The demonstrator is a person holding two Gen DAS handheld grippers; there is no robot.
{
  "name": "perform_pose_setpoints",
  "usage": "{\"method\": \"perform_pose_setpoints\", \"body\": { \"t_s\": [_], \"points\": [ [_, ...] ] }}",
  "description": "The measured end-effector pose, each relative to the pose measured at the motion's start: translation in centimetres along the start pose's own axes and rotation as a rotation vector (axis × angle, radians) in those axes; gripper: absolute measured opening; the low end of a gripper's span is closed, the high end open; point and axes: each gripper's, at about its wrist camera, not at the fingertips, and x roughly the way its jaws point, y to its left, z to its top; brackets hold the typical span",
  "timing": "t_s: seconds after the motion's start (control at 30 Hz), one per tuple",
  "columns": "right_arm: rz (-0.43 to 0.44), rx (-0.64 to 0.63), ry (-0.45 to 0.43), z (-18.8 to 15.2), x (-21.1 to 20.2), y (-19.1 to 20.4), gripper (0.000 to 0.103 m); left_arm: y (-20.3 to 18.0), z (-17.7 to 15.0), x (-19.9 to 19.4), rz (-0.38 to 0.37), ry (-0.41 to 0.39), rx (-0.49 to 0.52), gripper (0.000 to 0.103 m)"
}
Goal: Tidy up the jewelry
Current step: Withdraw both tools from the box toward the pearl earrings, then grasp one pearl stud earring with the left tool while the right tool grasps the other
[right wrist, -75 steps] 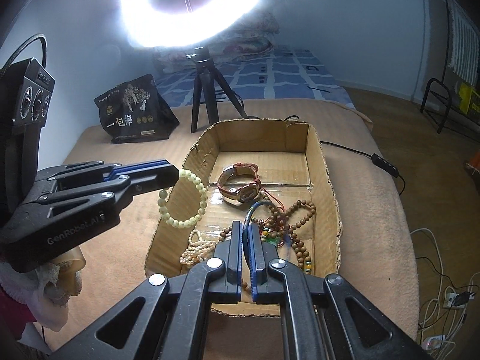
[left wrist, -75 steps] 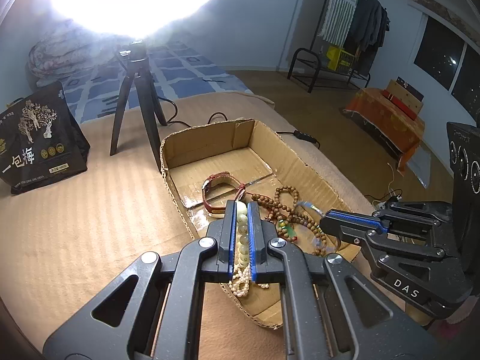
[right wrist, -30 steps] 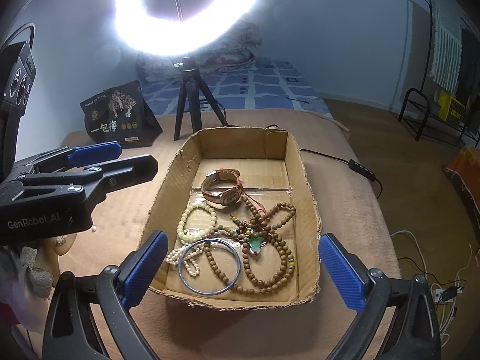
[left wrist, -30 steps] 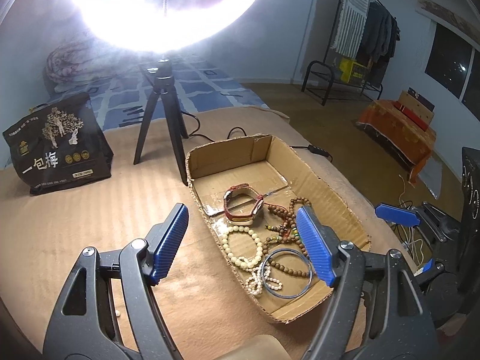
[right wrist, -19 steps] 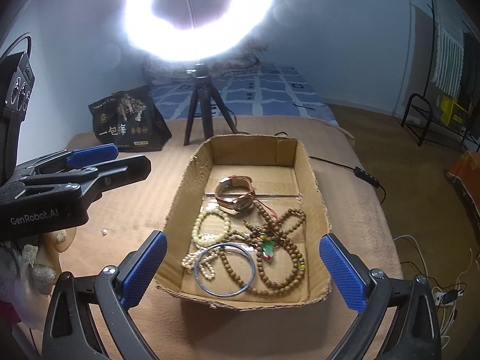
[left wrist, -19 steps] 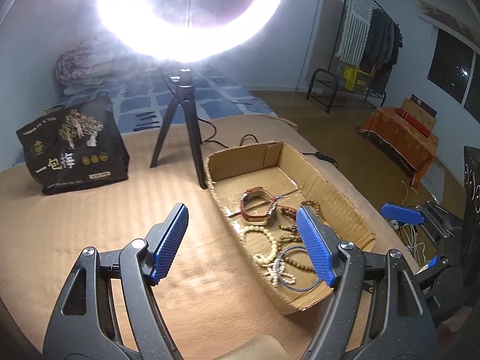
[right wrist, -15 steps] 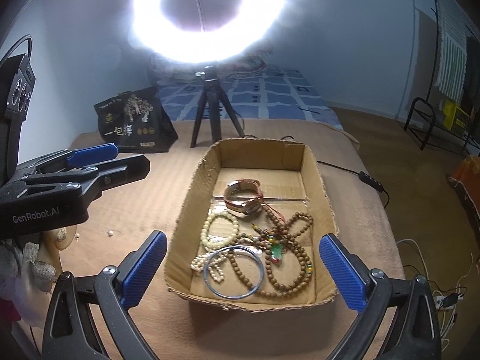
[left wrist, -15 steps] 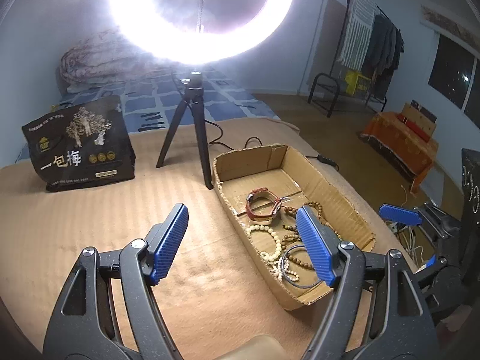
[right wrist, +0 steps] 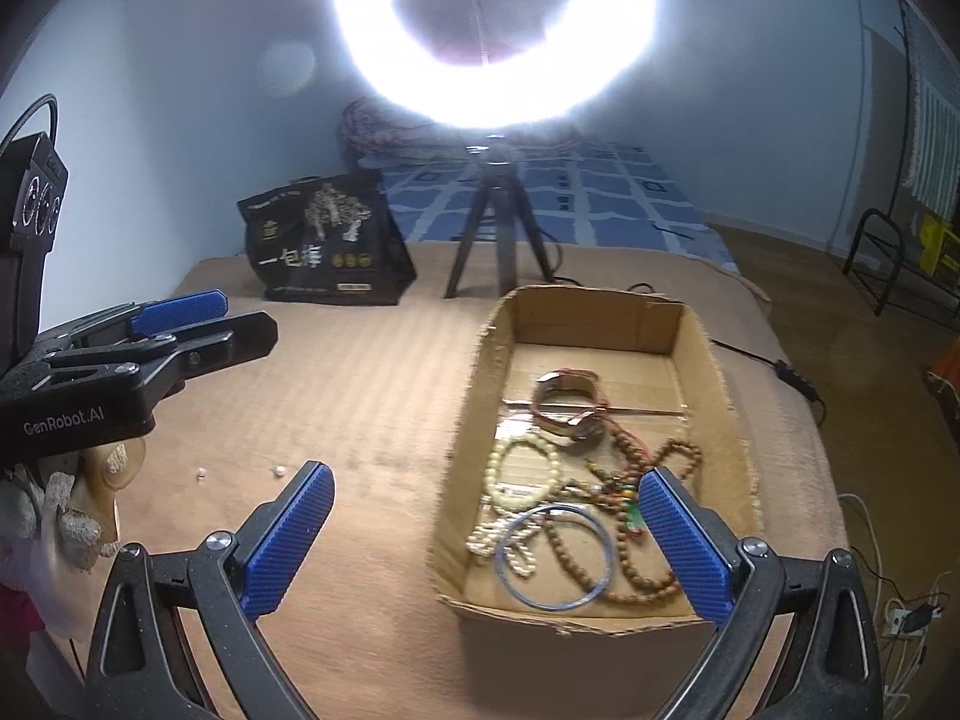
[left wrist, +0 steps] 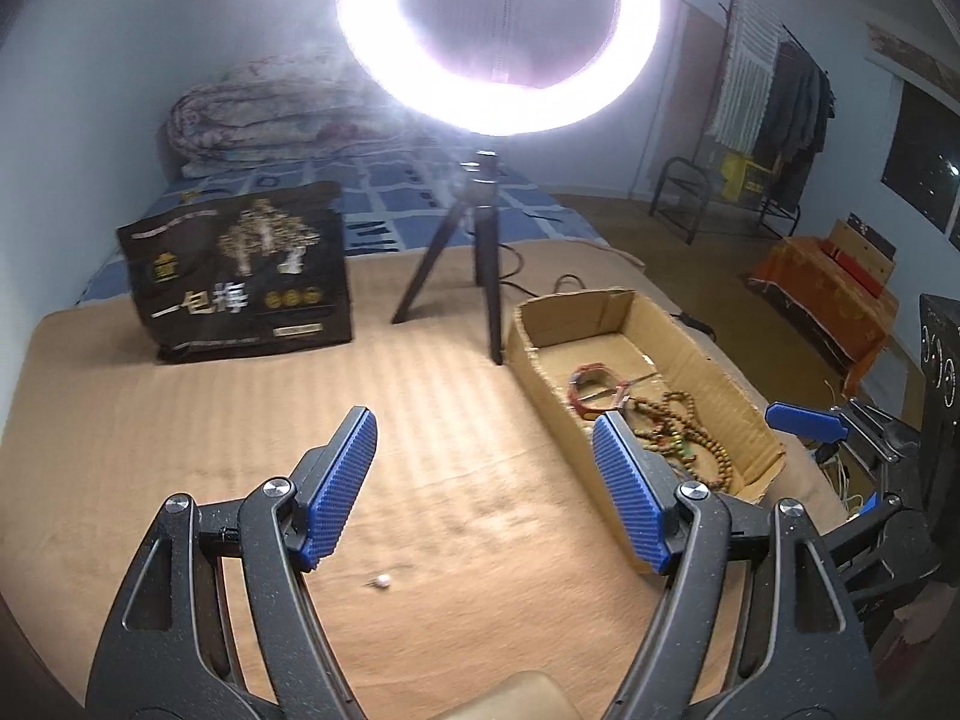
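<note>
Both my grippers hover level above the tan bed cover (left wrist: 180, 420), pointing toward the ring light (right wrist: 492, 30). My left gripper (left wrist: 486, 486) sits left of the cardboard box (right wrist: 726, 420); my right gripper (right wrist: 486, 540) is at its near end. The box holds a watch (right wrist: 570, 405), cream bead bracelet (right wrist: 522, 474), blue bangle (right wrist: 555, 558) and brown bead strands (right wrist: 648, 564) (tangled together). Both grippers are spread wide, empty. A loose white bead (left wrist: 382, 582) lies on the cover between my left fingers.
</note>
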Motion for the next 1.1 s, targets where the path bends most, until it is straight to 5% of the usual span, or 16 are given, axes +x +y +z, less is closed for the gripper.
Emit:
{"method": "perform_pose_setpoints", "body": {
  "t_s": [0.3, 0.8, 1.1],
  "points": [
    [0.065, -0.041, 0.010, 0.4, 1.1, 3.0, 0.102, 4.5, -1.8, -1.7, 0.063, 0.025, -0.025, 0.077],
    [0.103, -0.096, 0.059, 0.6, 3.5, 7.6, 0.084, 9.8, -6.7, -2.9, 0.107, 0.088, -0.074, 0.077],
    [0.127, -0.117, 0.082, 0.6, 5.0, 9.4, 0.069, 11.3, -8.6, -2.5, 0.092, 0.127, -0.105, 0.058]
  ]
}}
